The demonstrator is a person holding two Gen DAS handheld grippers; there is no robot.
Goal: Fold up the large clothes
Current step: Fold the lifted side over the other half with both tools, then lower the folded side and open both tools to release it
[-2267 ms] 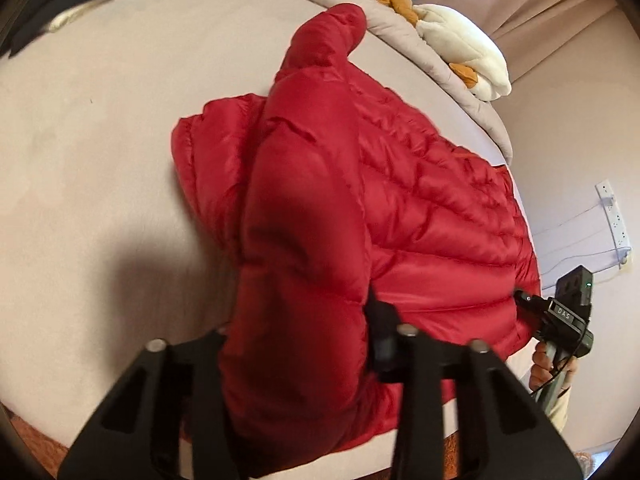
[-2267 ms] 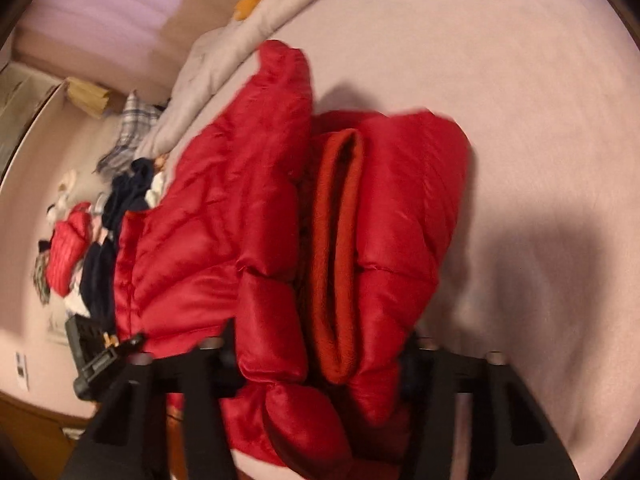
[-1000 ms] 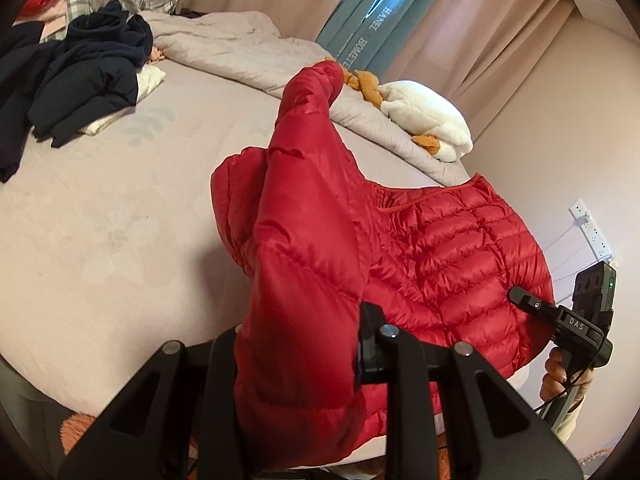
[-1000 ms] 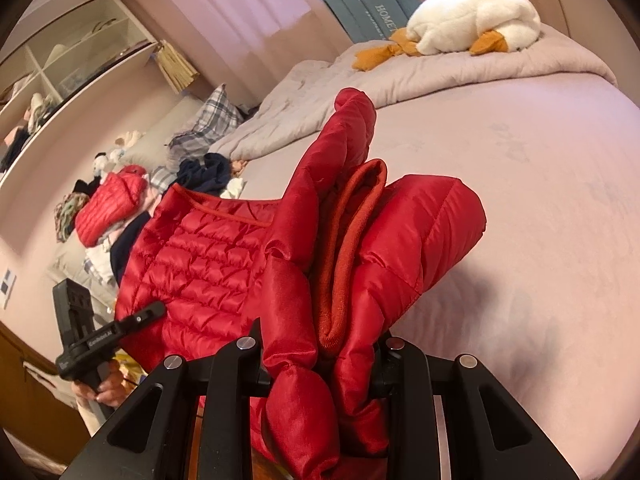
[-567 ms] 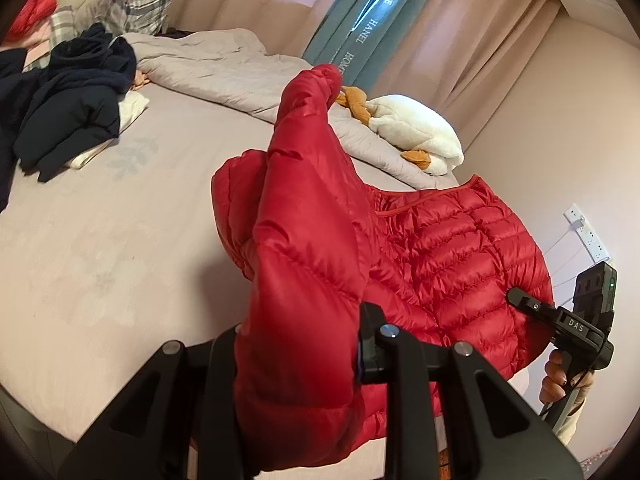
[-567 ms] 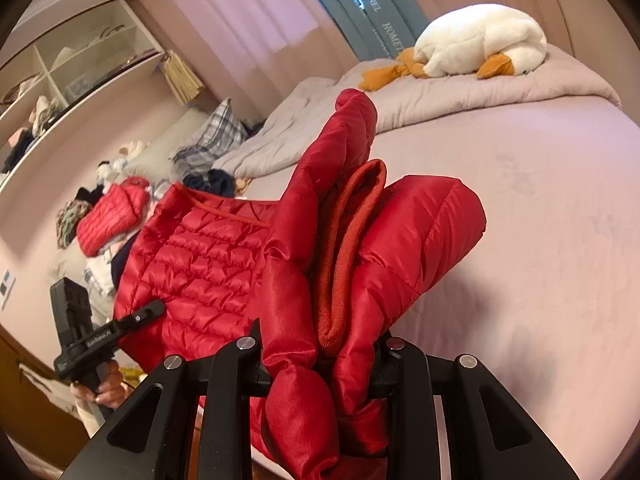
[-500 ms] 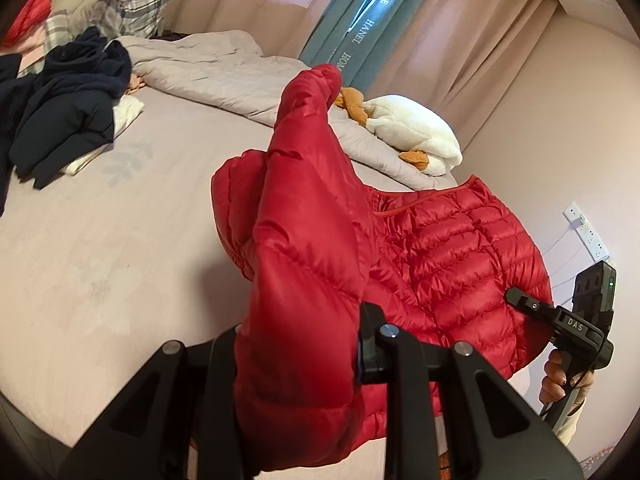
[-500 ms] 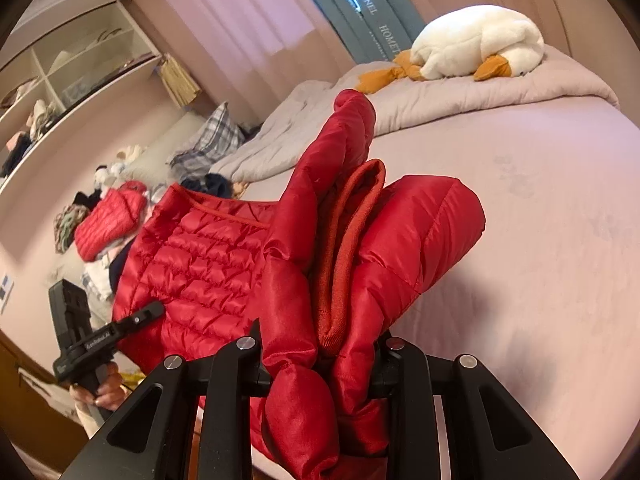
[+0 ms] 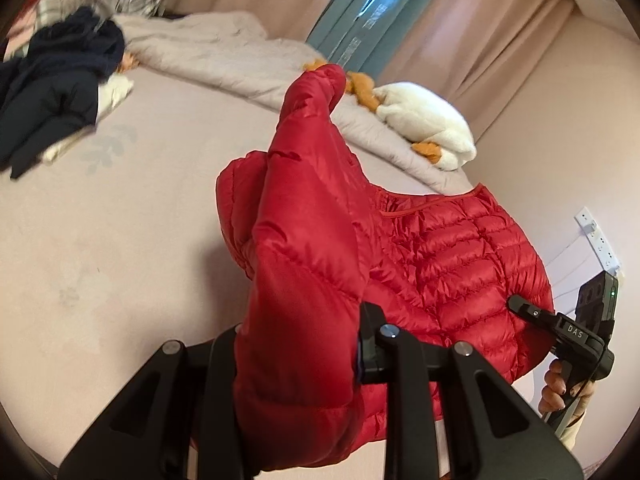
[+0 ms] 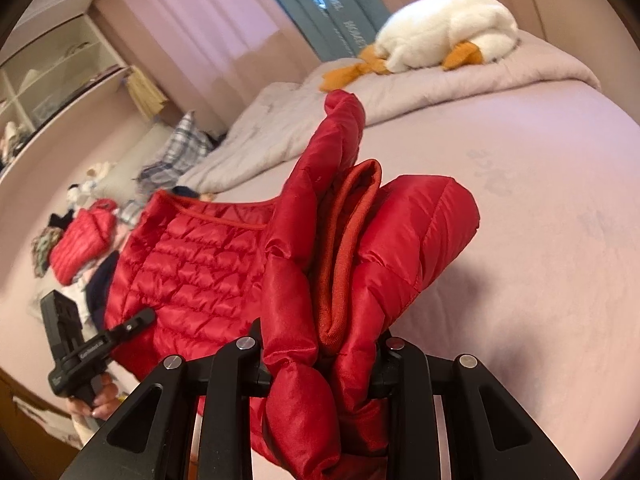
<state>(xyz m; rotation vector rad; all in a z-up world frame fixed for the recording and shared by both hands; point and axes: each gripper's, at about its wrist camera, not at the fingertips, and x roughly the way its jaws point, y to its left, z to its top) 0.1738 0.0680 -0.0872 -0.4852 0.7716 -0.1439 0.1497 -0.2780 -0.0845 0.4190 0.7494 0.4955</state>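
A red quilted puffer jacket (image 9: 452, 264) hangs lifted over the near edge of the bed (image 9: 100, 248). My left gripper (image 9: 296, 364) is shut on a thick bunch of its fabric. My right gripper (image 10: 320, 364) is shut on another bunch, where the darker red lining (image 10: 344, 248) shows in a fold. The jacket body (image 10: 200, 264) stretches between the two grippers. The right gripper also shows in the left wrist view (image 9: 520, 306), and the left gripper shows in the right wrist view (image 10: 140, 320), each at the jacket's edge.
A white and orange plush duck (image 9: 424, 124) lies on a grey duvet (image 9: 224, 60) at the bed's far side. Dark clothes (image 9: 52, 92) are piled at the far left. A second red jacket (image 10: 80, 240) lies on another pile. A wall power strip (image 9: 600, 240) is at right.
Both grippers have lifted the jacket from lying flat on the bed and tilted up, so the room now shows. Over the last half second the views shift only slightly.
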